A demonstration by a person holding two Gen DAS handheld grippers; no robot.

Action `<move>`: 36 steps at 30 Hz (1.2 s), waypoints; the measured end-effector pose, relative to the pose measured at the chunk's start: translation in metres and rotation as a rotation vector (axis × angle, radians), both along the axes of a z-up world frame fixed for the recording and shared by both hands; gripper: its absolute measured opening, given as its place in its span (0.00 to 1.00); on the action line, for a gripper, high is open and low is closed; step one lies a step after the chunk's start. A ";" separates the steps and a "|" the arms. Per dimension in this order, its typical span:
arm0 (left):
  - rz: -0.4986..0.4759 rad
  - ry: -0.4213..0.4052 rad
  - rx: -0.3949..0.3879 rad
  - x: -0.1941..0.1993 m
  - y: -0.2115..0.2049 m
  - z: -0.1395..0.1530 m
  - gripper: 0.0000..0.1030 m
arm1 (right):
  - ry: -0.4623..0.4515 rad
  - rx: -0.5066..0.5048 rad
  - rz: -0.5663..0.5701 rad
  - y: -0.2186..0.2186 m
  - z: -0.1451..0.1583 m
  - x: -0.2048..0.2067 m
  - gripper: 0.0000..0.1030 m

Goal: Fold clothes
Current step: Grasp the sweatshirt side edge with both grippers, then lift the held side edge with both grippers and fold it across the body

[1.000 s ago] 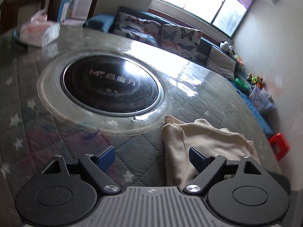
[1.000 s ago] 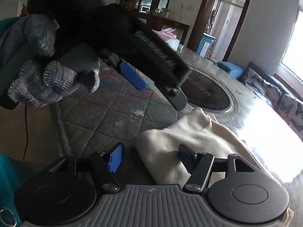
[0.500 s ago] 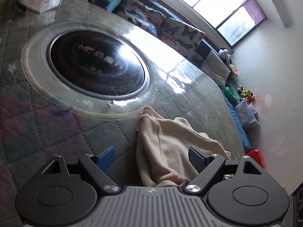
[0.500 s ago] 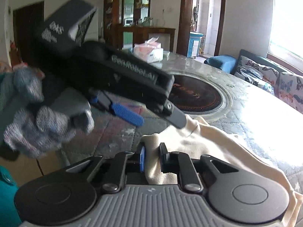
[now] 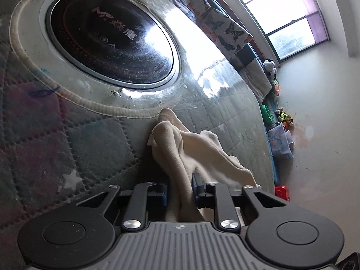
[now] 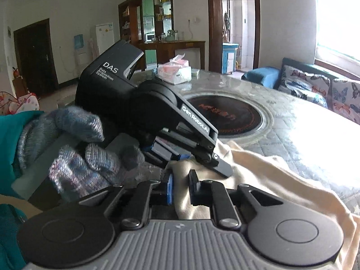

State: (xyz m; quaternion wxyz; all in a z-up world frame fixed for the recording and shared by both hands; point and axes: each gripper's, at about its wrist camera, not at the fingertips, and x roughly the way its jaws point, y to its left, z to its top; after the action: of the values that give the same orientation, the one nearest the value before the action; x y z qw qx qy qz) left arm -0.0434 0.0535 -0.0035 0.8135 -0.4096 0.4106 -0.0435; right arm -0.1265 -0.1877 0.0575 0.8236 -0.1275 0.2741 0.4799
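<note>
On the far left of the right wrist view, a gloved hand (image 6: 74, 148) in a teal sleeve is holding the left tool (image 5: 180, 191), which sits left of the black burner disc (image 5: 112, 36) set into the quilted tabletop (image 5: 67, 148). Its jaws have just been closing, and they are now pinching a bunched fold of the cream garment (image 5: 180, 148), which is lying in front of the disc on its near side, touching the pale ring around it. Right of that, and nearer the camera than the disc, the right tool (image 6: 181, 189) is clenched on another fold of the same garment (image 6: 281, 180); the rest of the cloth is trailing off to the right, away from the disc, towards the tabletop's edge.

The two grips are sitting very close together on a rumpled edge, so lifting from here could raise a bundle rather than a flat panel, and the fold would come out crooked. Either tool may also be holding several layers; if so, spreading them apart would drag the garment instead of opening it. The thin bite on the right could slip under tension.
</note>
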 end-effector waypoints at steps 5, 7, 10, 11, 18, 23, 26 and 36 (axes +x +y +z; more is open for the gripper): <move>-0.014 -0.011 0.025 0.000 0.000 0.002 0.20 | 0.005 0.014 -0.060 -0.019 0.001 0.004 0.35; -0.017 -0.012 0.031 0.000 0.000 0.003 0.20 | -0.002 0.005 -0.114 -0.031 0.002 0.009 0.38; -0.019 -0.011 0.034 0.001 0.000 0.004 0.20 | -0.008 -0.020 -0.200 -0.047 0.001 0.019 0.39; -0.020 -0.010 0.036 0.001 0.000 0.005 0.20 | -0.004 -0.026 -0.244 -0.054 0.000 0.027 0.40; -0.025 -0.009 0.047 0.003 0.001 0.007 0.20 | 0.001 -0.046 -0.449 -0.096 -0.005 0.057 0.48; -0.027 -0.009 0.053 0.004 0.001 0.007 0.20 | 0.010 -0.050 -0.539 -0.116 -0.009 0.077 0.57; -0.030 -0.010 0.057 0.004 0.000 0.007 0.20 | 0.024 -0.050 -0.586 -0.124 -0.013 0.084 0.58; -0.033 -0.016 0.077 0.009 0.001 0.008 0.20 | 0.081 -0.046 -0.681 -0.149 -0.024 0.097 0.62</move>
State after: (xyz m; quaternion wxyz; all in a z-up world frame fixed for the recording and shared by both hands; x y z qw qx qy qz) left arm -0.0347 0.0542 0.0043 0.8310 -0.3710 0.4122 -0.0444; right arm -0.0296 -0.3363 0.0338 0.9219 -0.0279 0.3440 0.1757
